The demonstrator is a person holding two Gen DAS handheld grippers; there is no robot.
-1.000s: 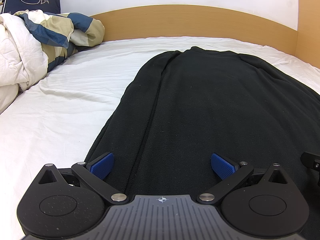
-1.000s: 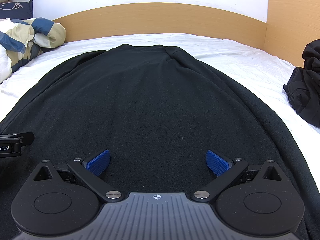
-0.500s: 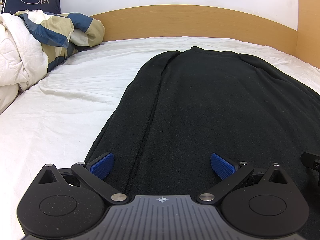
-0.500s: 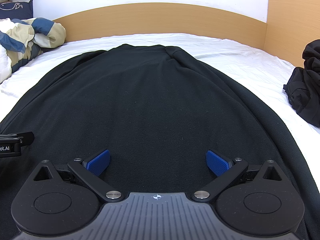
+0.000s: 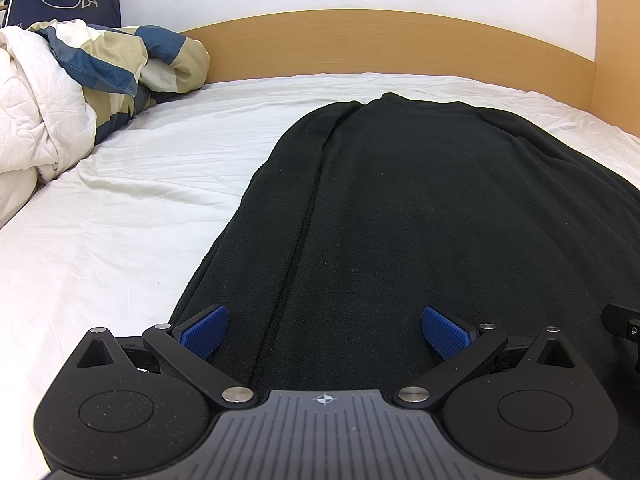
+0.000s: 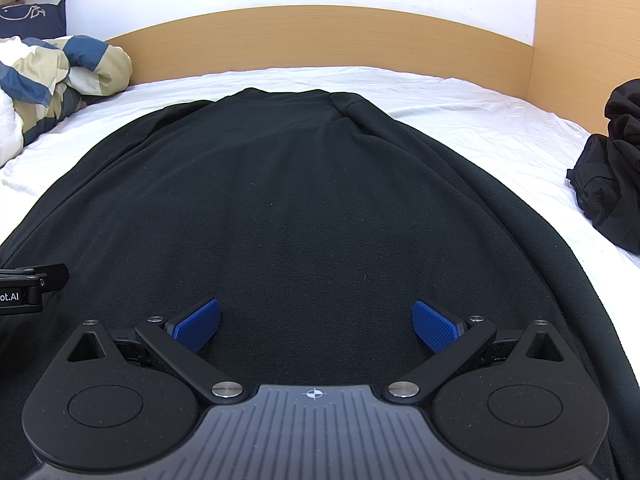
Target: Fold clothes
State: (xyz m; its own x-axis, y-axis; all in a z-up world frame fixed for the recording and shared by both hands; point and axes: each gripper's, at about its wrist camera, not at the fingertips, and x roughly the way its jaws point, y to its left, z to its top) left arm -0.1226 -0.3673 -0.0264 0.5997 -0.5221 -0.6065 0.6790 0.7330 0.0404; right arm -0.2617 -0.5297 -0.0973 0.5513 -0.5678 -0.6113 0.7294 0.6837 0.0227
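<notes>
A black fleece garment [image 5: 420, 208] lies spread flat on the white bed sheet [image 5: 120, 216], its far end toward the headboard; it fills the right wrist view [image 6: 288, 200]. My left gripper [image 5: 324, 330] is open and empty, low over the garment's near left part, by a lengthwise seam. My right gripper [image 6: 316, 324] is open and empty over the garment's near middle. Each gripper's edge shows in the other's view: the right gripper [image 5: 624, 322] and the left gripper [image 6: 28, 286].
A wooden headboard [image 5: 380, 44] runs along the far side. A bunched duvet with blue and beige checks [image 5: 80, 76] and a navy pillow [image 5: 64, 4] lie at the far left. A crumpled pile of black clothing [image 6: 612, 168] sits on the sheet at the right.
</notes>
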